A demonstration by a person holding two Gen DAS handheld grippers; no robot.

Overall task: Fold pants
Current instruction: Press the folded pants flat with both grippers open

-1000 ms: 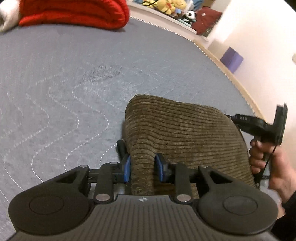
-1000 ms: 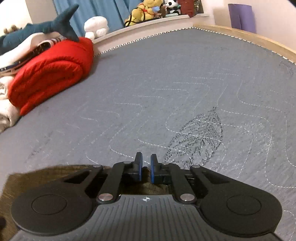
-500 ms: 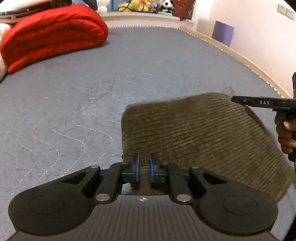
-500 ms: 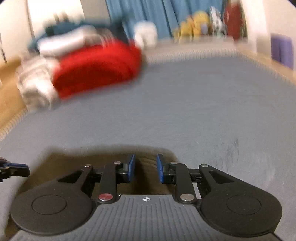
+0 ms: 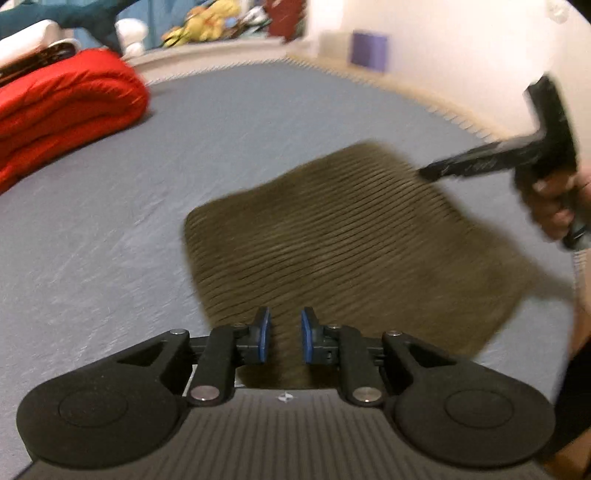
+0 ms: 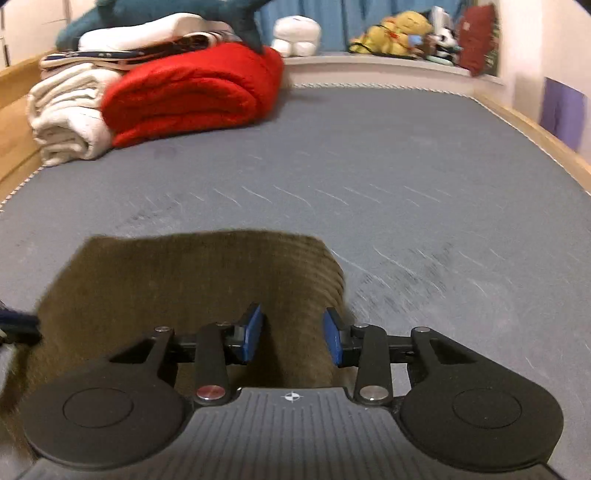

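Opening at this moment, my left gripper (image 5: 283, 335) has its blue pads a little apart above the near edge of the folded olive-brown corduroy pants (image 5: 343, 236); the cloth shows through the gap, but the pads do not press on it. My right gripper (image 6: 291, 336) is also opening, its jaws spread wider, and the right end of the same pants (image 6: 184, 280) lies under and between them without being pinched. The pants rest flat as a compact folded packet on the grey quilted mattress (image 6: 406, 166), close to its near side. In the left view I see my right gripper (image 5: 428, 172) from the side, over the far right corner of the pants, with my hand (image 5: 554, 210) around its handle. Farther away, well apart from the pants, a rolled red padded blanket (image 6: 188, 96) lies beside folded white towels (image 6: 66, 114). Behind them, plush toys (image 6: 399, 33) sit along a ledge.
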